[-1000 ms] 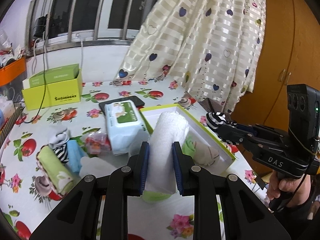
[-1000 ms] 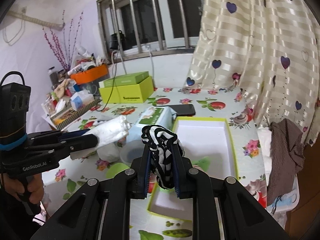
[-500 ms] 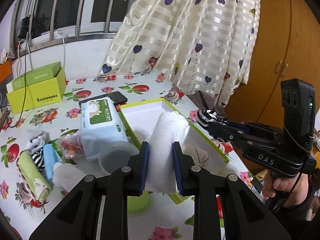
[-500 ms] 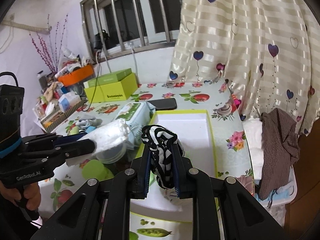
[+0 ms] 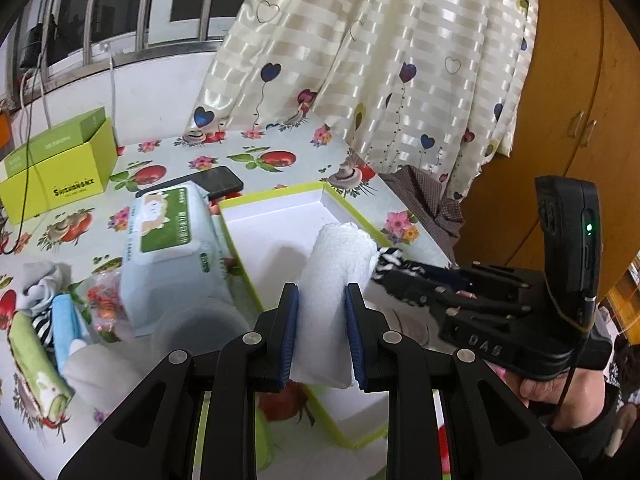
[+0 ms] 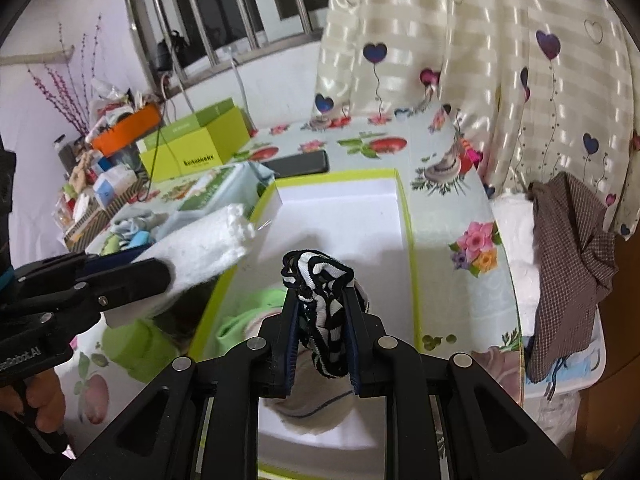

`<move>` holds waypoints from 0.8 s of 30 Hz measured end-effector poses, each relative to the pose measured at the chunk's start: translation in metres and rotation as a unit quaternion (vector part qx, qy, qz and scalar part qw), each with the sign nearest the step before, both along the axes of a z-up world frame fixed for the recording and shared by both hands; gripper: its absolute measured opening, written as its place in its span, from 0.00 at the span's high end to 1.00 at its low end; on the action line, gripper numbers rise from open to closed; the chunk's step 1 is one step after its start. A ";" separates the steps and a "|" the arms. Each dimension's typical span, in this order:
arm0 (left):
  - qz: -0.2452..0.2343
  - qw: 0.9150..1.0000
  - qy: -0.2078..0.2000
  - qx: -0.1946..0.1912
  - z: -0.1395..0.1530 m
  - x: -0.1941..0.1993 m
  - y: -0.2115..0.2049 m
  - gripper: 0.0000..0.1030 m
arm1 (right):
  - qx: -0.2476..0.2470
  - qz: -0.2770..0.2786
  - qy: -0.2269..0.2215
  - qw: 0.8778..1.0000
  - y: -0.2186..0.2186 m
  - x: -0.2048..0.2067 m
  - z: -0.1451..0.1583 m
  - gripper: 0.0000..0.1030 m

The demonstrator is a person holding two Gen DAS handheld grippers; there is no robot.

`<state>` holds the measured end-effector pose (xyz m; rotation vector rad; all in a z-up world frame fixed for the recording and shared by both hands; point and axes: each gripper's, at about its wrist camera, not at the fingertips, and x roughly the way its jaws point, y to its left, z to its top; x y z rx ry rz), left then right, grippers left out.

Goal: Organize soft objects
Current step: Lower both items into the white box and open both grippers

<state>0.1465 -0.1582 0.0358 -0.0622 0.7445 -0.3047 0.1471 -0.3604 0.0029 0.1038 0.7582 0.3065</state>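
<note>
The left gripper (image 5: 321, 336) clamps a white towel roll (image 5: 334, 280) over the tray (image 5: 276, 200); the right gripper (image 6: 322, 344), jaws just loosening, pinches a striped sock (image 6: 322, 296) at the towel's 3 o'clock; it may snag a pad

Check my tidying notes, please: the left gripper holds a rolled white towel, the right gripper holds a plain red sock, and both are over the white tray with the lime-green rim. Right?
Not quite. The sock in the right gripper is striped black and white, not plain red, as the right wrist view shows. The rest stands: the left gripper holds the rolled white towel, and both are over the white tray with the lime-green rim.
</note>
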 end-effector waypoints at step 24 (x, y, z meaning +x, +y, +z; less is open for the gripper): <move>-0.008 0.999 0.050 -0.004 -0.031 0.034 -0.013 0.71 | 0.001 -0.052 0.002 0.999 -0.025 -0.009 -0.008 0.47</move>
